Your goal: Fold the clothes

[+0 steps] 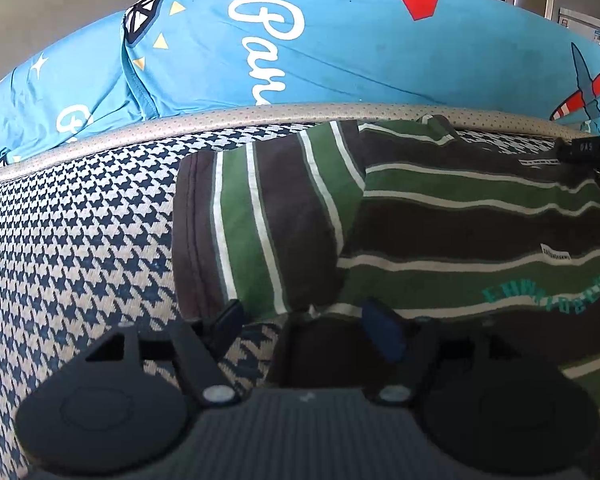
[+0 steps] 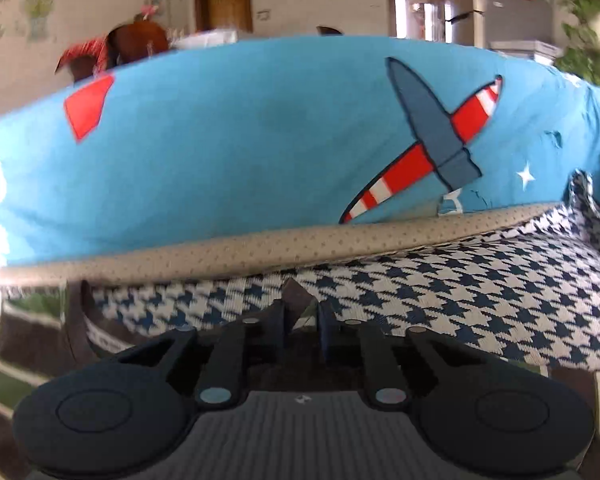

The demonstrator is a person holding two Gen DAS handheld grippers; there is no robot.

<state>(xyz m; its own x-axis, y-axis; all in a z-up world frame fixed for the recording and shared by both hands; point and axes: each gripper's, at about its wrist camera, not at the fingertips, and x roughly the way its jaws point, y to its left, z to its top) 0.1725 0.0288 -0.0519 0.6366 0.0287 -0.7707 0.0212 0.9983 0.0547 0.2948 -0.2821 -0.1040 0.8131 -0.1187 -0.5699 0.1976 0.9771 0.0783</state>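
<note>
Your right gripper [image 2: 302, 320] has its jaws closed on a small peak of shirt [image 2: 32, 344] fabric, pinched up between the tips. The striped green and brown shirt lies to the left and beneath the gripper, on a houndstooth cover [image 2: 460, 300]. Beyond it runs a tan dotted edge [image 2: 260, 246], and behind that a blue cushion [image 2: 240, 140] printed with a red-and-white plane [image 2: 432, 148]. The view is slightly blurred
</note>
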